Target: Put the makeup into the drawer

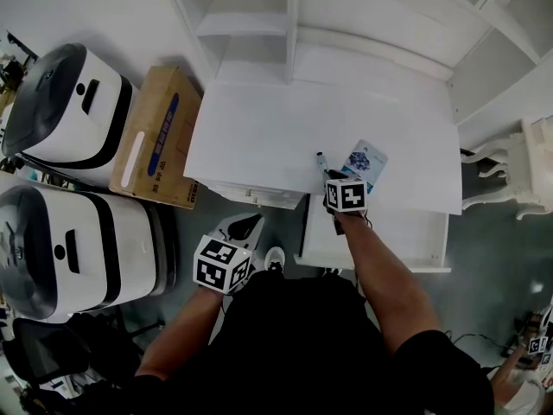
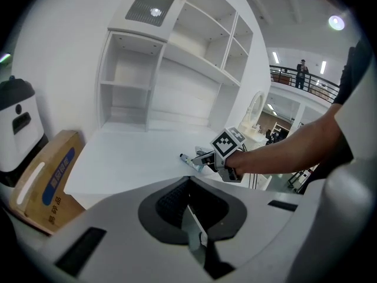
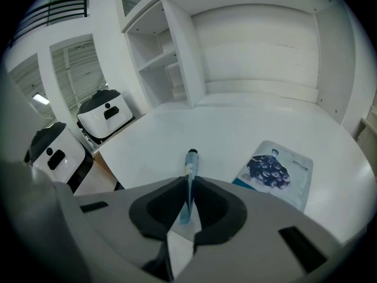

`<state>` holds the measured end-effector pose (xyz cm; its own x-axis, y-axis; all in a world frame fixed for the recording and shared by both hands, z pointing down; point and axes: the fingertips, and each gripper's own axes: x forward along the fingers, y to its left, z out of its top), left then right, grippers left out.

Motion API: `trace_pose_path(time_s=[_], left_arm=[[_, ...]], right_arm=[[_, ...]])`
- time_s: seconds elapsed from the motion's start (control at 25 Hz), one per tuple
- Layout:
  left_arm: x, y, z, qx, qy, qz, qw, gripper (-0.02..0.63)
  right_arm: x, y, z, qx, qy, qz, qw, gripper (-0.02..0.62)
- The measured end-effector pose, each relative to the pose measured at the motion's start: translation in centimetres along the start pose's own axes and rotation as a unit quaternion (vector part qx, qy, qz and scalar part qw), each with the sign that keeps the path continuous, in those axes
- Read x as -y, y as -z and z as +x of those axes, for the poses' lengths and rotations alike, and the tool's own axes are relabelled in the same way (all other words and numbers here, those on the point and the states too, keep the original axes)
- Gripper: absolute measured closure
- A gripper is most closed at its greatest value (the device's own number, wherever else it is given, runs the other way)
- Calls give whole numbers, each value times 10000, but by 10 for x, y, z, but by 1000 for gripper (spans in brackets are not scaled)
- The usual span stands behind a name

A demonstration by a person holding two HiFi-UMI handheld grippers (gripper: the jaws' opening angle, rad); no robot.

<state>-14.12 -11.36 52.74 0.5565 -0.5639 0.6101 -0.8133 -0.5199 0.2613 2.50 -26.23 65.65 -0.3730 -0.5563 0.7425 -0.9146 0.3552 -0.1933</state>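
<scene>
A slim blue makeup tube [image 1: 321, 160] with a black cap lies on the white desk [image 1: 259, 137] near its front edge. My right gripper [image 1: 331, 176] is shut on the tube [image 3: 189, 175], which sticks out forward from between the jaws; the tube [image 2: 187, 159] and that gripper [image 2: 203, 158] also show in the left gripper view. A flat sachet [image 1: 365, 164] printed with a dark blue figure rests on the desk just right of it. Below the desk edge an open white drawer [image 1: 406, 232] stands out. My left gripper [image 1: 244, 226] hangs below the desk's front edge, shut with nothing in it.
A white shelf unit [image 1: 259, 24] rises at the back of the desk. A cardboard box [image 1: 155, 137] and two white-and-black machines [image 1: 69, 111] [image 1: 78, 249] stand to the left. A white chair [image 1: 518, 171] is at the far right.
</scene>
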Motion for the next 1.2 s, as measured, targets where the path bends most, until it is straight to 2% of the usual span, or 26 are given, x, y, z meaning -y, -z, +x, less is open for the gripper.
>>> trace_pose_path(time_s=[0.64, 1.2], left_arm=[[15, -6, 15, 49, 179, 132, 9997, 595], [46, -14, 43, -78, 568, 372, 9977, 595]], right_arm=[[7, -1, -28, 218, -31, -268, 9994, 537], [36, 20, -77, 408, -23, 46, 9992, 537]])
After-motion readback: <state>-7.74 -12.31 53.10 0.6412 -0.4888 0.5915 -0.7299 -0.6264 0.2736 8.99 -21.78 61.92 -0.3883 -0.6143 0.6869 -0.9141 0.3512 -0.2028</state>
